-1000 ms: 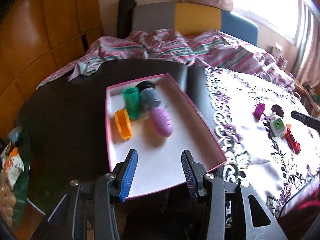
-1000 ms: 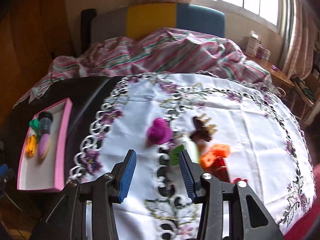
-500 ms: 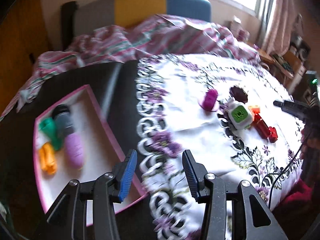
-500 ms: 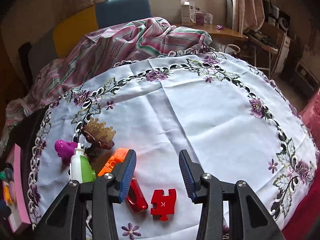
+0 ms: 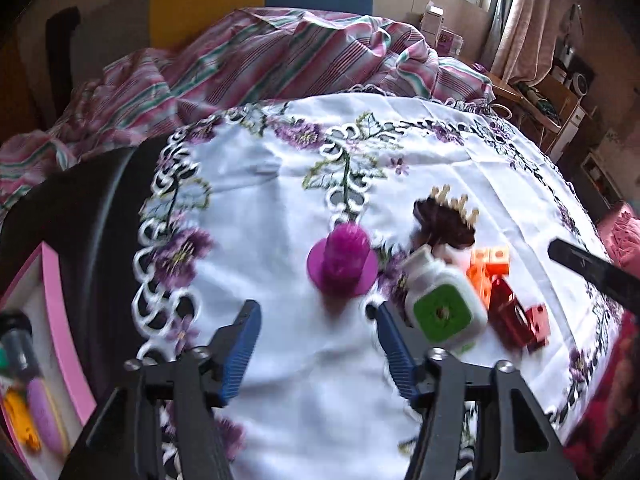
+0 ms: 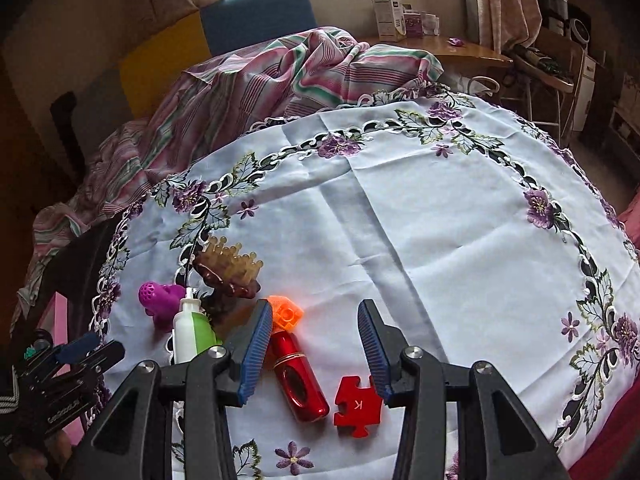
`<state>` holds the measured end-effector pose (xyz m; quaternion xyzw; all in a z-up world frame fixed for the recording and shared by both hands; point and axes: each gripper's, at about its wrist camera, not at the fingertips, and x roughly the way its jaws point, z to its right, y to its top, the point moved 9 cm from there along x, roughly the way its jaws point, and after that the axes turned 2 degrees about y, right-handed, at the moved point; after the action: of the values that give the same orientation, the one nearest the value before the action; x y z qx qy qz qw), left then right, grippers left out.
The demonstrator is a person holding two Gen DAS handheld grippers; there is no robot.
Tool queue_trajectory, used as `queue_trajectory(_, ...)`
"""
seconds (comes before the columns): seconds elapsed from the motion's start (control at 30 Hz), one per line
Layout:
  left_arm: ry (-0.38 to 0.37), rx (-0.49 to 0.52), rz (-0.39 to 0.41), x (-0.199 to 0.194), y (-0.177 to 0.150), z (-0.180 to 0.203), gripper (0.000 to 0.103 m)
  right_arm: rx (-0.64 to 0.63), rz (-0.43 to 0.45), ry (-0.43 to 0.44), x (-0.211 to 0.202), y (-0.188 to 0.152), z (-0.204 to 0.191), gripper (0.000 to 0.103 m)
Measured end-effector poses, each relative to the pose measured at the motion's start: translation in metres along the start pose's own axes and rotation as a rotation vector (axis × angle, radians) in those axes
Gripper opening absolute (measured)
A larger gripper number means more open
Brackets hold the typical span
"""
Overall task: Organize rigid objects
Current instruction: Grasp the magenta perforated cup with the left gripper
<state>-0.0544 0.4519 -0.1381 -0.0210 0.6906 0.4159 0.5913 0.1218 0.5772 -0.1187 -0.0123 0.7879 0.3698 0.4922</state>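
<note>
Floral tablecloth [image 6: 440,220], red tube [image 6: 298,376] lengthwise between parted right gripper [image 6: 316,344], left gripper [image 5: 316,332] opening, empty.

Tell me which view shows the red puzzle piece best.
The right wrist view: the red puzzle piece lies sharp and whole on the tablecloth, letter K readable. The left wrist view shows only a blurred red shape, partly behind the red bottle.

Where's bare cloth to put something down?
Free: the cloth between the toys and the flower border, right and far side. Crowded: near-left cluster of purple toy, bottle, brown clip, orange block, red tube, puzzle piece.
</note>
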Motion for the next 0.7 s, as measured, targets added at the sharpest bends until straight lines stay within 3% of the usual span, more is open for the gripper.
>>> queue_trajectory(0.2,0.013,0.025,0.010,0.029,0.026,0.009,0.069,0.028,-0.025,0.031,0.002,-0.002,0.000,0.045)
queue_trajectory(0.3,0.014,0.017,-0.030,0.050,0.028,0.008,0.067,0.023,-0.027,0.031,0.003,-0.002,-0.001,0.045)
queue_trajectory(0.33,-0.006,0.005,-0.039,0.057,0.028,0.008,0.060,0.021,-0.025,0.032,0.003,-0.002,-0.002,0.045)
queue_trajectory(0.37,-0.013,0.001,-0.045,0.061,0.028,0.008,0.042,0.020,-0.025,0.032,0.003,-0.002,-0.002,0.045)
queue_trajectory(0.4,-0.023,-0.002,-0.058,0.066,0.026,0.009,0.033,0.015,-0.025,0.031,0.003,-0.002,-0.002,0.045)
queue_trajectory(0.7,0.003,-0.045,-0.022,0.024,-0.008,-0.014,0.033,-0.049,-0.061,0.064,0.011,-0.012,-0.019,0.045)
